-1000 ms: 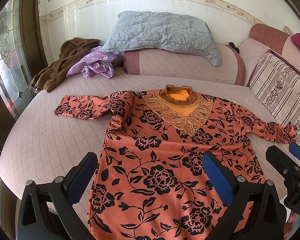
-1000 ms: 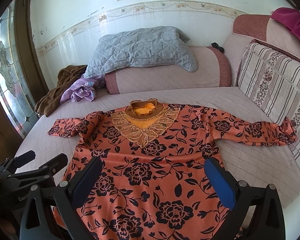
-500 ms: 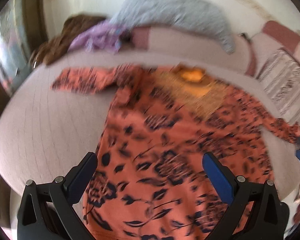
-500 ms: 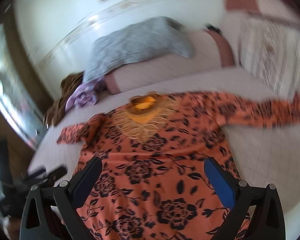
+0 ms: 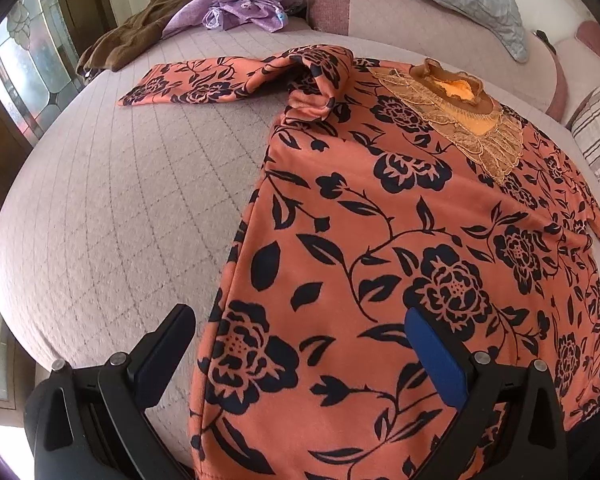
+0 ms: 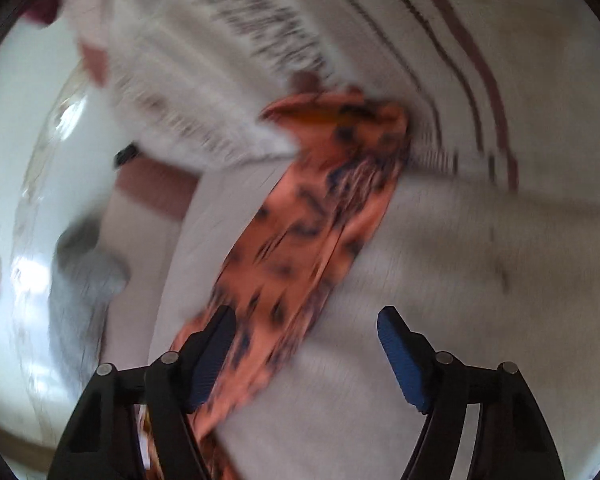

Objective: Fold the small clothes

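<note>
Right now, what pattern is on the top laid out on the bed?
Orange top with black flowers and leaves, clearest in the left wrist view.

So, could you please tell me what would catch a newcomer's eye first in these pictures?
The orange long-sleeved top with black flowers dominates, spread flat across the pale pink quilted bed, its gold lace collar toward the far side. The open left tool hangs over its near hem. In the blurred right wrist view, one orange sleeve runs toward a striped cushion, between the closing jaws of the right tool, not yet pinched.
</note>
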The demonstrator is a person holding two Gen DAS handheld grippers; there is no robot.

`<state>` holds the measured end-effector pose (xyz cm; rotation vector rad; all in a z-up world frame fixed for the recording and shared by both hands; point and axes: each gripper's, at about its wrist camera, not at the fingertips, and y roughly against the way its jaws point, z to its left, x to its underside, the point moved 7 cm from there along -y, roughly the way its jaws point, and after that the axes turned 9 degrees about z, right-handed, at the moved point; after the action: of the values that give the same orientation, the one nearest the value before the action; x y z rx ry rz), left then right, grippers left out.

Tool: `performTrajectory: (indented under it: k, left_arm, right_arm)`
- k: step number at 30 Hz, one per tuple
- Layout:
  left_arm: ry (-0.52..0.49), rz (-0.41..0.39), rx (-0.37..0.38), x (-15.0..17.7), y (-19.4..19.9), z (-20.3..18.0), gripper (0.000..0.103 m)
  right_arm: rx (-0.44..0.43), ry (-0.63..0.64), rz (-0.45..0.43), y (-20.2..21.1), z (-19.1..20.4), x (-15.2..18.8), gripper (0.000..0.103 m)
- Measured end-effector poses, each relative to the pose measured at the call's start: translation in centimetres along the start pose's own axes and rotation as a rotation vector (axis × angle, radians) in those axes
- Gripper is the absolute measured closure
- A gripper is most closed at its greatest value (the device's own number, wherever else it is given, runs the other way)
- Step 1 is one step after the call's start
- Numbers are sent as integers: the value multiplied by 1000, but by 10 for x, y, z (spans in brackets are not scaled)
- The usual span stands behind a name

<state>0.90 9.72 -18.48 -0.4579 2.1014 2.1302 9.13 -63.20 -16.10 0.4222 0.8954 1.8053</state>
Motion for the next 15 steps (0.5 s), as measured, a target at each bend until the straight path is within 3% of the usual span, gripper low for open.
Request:
performTrajectory:
  k: [5, 6, 8, 9, 13, 15]
  left_arm:
    - [-17, 7, -11, -6, -7, -1, 0]
    - [-16, 8, -11, -5, -8, -2, 0]
    - [-12, 10, -8, -5, -10, 0, 0]
    - [-10, 11, -7, -5, -12, 2, 0]
    - [9, -10, 0, -5, -9, 12, 0]
    - [18, -31, 3, -6, -5, 17, 0]
  right_arm:
    - [76, -45, -20, -28, 0, -42, 28]
    - [101, -27, -25, -31, 4, -49, 32]
    - [172, 36, -17, -38, 19, -61, 64]
    - [184, 52, 2, -42, 20, -62, 97]
    - [217, 110, -36, -33, 57, -66, 96]
    - [206, 232, -99, -16, 109, -63, 96]
